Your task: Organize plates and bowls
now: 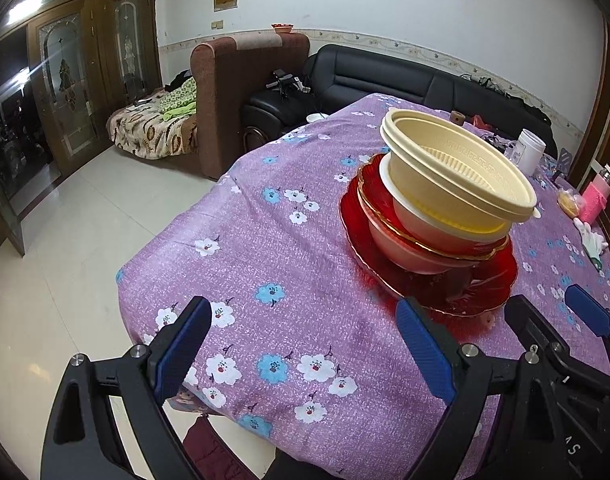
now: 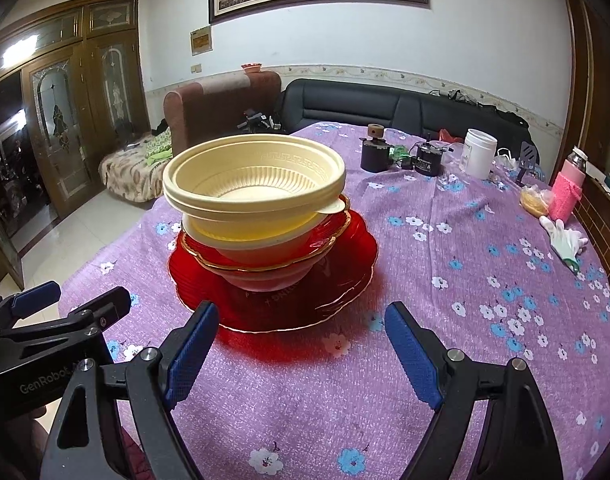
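A stack stands on the purple flowered tablecloth [image 2: 445,280]: a large red plate [image 2: 345,284] at the bottom, a pink bowl [image 2: 265,278], a red gold-rimmed dish [image 2: 333,232], then cream bowls [image 2: 253,184] tilted on top. The same stack shows in the left wrist view, with the red plate [image 1: 493,280] and cream bowls [image 1: 457,168]. My left gripper [image 1: 305,344] is open and empty, left of the stack. My right gripper [image 2: 301,348] is open and empty, just in front of the plate's near edge. The left gripper also shows in the right wrist view [image 2: 71,296].
At the table's far side stand a white jar [image 2: 479,152], black devices [image 2: 425,162] and a pink bottle [image 2: 569,188]. A white glove [image 2: 565,240] lies at the right. Sofas [image 2: 385,108] and a tiled floor [image 1: 65,240] lie beyond the table edge.
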`<act>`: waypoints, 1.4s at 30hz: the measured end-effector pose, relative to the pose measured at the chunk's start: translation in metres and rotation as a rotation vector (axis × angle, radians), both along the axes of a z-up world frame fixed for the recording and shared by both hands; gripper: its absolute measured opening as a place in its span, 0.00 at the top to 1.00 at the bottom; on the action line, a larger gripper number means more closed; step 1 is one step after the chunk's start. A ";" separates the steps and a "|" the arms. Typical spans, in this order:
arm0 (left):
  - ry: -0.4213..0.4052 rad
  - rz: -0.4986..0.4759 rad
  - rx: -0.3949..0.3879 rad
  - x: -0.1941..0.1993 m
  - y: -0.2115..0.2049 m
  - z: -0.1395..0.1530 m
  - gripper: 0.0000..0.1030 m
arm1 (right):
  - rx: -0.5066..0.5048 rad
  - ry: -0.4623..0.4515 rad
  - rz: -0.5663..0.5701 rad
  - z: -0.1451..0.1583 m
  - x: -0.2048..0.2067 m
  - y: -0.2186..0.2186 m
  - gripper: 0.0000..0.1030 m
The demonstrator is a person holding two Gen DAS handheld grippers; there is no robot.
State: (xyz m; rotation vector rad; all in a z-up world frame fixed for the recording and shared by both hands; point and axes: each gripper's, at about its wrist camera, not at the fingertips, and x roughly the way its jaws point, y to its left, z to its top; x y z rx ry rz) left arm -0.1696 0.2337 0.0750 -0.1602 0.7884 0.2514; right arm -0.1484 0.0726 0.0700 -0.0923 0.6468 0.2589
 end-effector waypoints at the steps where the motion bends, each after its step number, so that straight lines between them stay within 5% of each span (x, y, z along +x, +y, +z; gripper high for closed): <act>1: 0.002 -0.001 -0.001 0.000 0.000 0.000 0.09 | 0.000 0.001 0.000 0.000 0.000 0.000 0.14; 42: 0.002 -0.007 0.007 0.000 -0.006 -0.001 0.09 | -0.006 0.030 -0.036 -0.007 0.003 -0.007 0.14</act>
